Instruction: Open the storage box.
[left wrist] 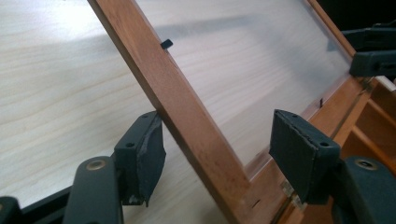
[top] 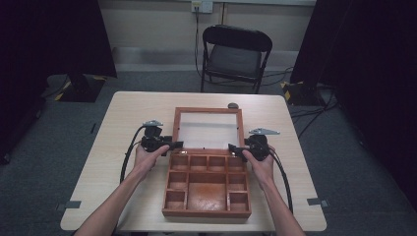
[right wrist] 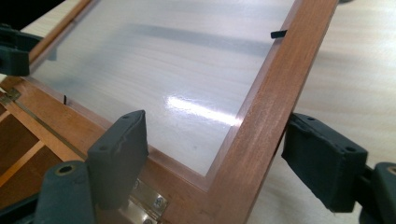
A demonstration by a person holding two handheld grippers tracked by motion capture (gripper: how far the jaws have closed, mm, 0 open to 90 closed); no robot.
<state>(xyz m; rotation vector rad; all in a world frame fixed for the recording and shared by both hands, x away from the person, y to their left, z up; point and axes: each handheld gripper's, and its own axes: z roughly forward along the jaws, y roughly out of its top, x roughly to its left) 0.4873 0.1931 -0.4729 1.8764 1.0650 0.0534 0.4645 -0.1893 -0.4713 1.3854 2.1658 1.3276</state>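
Observation:
A wooden box (top: 206,212) with several compartments stands open near the table's front. Its glass-paned lid (top: 208,110) lies back flat on the table behind the hinges. My left gripper (top: 176,144) is at the lid's left rail close to the hinge. In the left gripper view the left gripper (left wrist: 217,144) is open and straddles that rail (left wrist: 187,107), one pad beside its outer edge, the other well off over the pane. My right gripper (top: 231,147) is at the lid's right rail. In the right gripper view the right gripper (right wrist: 217,149) is open astride the rail (right wrist: 275,88).
The light wooden table (top: 128,113) has bare room on both sides of the box. A small dark object (top: 232,105) lies just behind the lid. A black folding chair (top: 236,49) stands beyond the far edge. A brass hinge (right wrist: 152,200) sits by the right gripper.

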